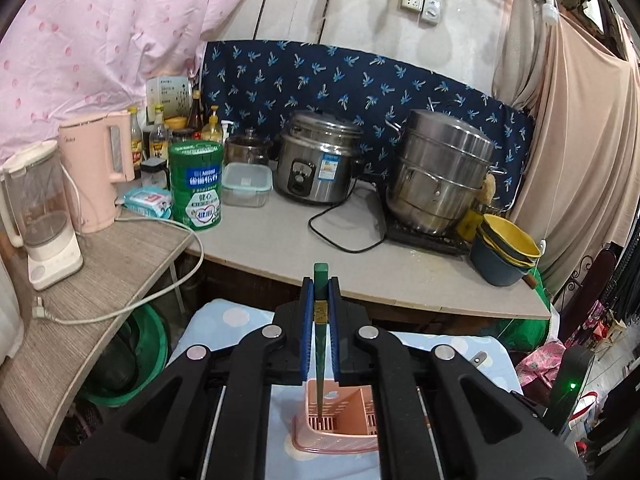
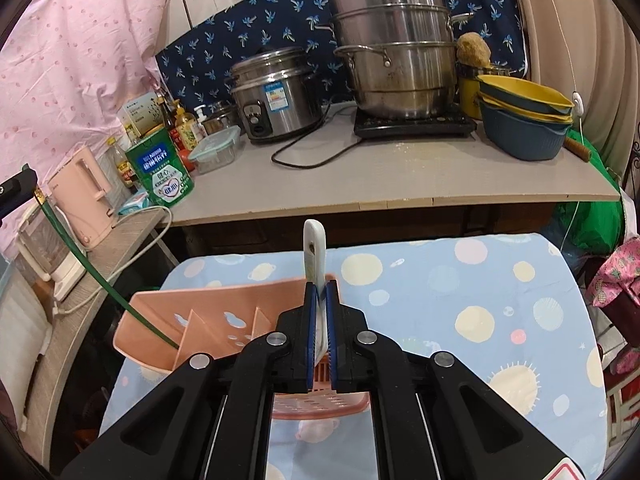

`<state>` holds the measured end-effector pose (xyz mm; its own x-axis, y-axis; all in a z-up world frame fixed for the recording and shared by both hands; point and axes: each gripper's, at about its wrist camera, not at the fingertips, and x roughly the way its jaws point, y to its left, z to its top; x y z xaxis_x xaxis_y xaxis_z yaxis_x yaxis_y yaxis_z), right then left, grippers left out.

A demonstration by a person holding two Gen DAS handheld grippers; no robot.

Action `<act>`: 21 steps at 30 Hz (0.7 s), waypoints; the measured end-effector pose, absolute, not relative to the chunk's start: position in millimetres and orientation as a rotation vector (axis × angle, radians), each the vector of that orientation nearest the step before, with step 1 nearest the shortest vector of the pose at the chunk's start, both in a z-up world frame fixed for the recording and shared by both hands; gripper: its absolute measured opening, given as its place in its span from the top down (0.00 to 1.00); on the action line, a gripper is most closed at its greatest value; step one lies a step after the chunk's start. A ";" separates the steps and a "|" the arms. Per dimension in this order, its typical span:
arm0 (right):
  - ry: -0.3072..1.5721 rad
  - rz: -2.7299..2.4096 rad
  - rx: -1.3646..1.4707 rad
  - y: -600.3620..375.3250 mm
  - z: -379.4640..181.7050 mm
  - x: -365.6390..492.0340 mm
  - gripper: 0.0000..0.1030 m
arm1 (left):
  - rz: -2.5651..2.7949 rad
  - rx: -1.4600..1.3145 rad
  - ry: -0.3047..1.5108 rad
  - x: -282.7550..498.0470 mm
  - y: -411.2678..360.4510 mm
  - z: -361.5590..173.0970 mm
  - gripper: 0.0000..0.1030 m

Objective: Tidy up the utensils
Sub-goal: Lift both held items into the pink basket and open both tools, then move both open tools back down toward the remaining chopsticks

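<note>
Behind everything runs a grey kitchen counter (image 2: 360,184) crowded with pots, a large stacked steel steamer (image 2: 396,52) on a black hob and a smaller steel rice cooker (image 2: 276,92) beside it, all in front of a navy cloth with a blue leaf print (image 1: 360,80). Nearer the cameras lies a light blue cloth with pastel dots (image 2: 460,304), spread over a low surface. On that cloth stands a pink plastic utensil holder with inner dividers (image 2: 160,320), open at the top. Both grippers point forward and downward over the holder. The left gripper (image 1: 321,292) has its blue pads pressed onto a long dark green chopstick with a gold band (image 1: 320,340); the stick runs down between the pads and its thin end dips into a compartment of the holder, which the right wrist view confirms near the holder's left end. The right gripper (image 2: 320,292) is pinched tight on a white plastic utensil handle with a hanging hole (image 2: 314,248), which rises upright above the fingertips just over the holder's far wall; its lower end is hidden behind the jaws.
</note>
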<state>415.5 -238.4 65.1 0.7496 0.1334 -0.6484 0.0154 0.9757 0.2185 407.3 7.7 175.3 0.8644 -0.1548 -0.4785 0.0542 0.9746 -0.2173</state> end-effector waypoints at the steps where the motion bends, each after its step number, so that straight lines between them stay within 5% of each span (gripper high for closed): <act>1: 0.728 0.067 0.215 -237.7 63.2 415.9 0.94 | -0.112 -0.201 0.521 407.1 8.3 174.0 0.93; 21: 0.701 0.071 0.176 -227.2 79.3 355.7 0.82 | -0.054 -0.140 0.567 359.2 14.5 159.4 0.89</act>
<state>355.7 -227.2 79.3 0.7624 0.1242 -0.6351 -0.0060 0.9827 0.1850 359.2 14.5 159.4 0.8423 -0.0899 -0.5315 0.0125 0.9890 -0.1475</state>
